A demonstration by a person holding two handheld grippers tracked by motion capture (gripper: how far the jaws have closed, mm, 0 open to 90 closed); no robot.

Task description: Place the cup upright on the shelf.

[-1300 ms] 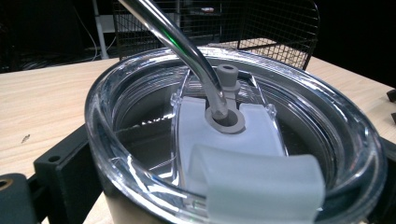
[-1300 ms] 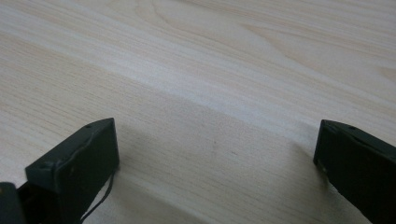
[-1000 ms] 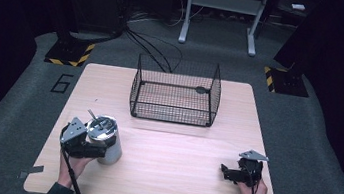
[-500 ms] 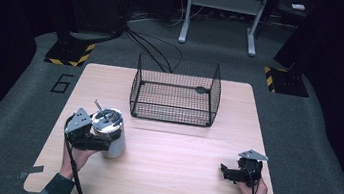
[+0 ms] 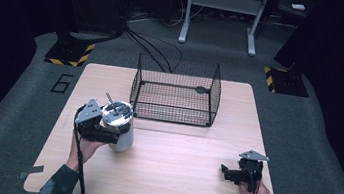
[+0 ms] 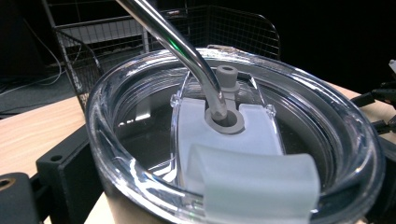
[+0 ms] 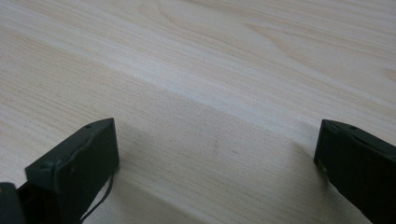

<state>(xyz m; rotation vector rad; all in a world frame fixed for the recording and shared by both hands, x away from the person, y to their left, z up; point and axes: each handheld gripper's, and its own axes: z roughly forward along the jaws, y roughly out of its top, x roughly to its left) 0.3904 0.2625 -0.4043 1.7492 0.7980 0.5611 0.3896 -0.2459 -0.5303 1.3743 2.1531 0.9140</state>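
Steel tumbler (image 5: pixel 119 128) standing upright on table (image 5: pixel 184 179), long axis vertical, clear lid (image 6: pixel 233 140) facing up, at left-front part just off wire basket's (image 5: pixel 175 91) near-left corner. Metal straw (image 6: pixel 187 51) pokes through lid hole, leaning up and away toward basket in my left gripper view. My left gripper (image 5: pixel 105 129) clamped round tumbler body, jaws either side. My right gripper (image 5: pixel 230 173) well apart at right-front, jaws spread wide over bare wood, gripping nothing.
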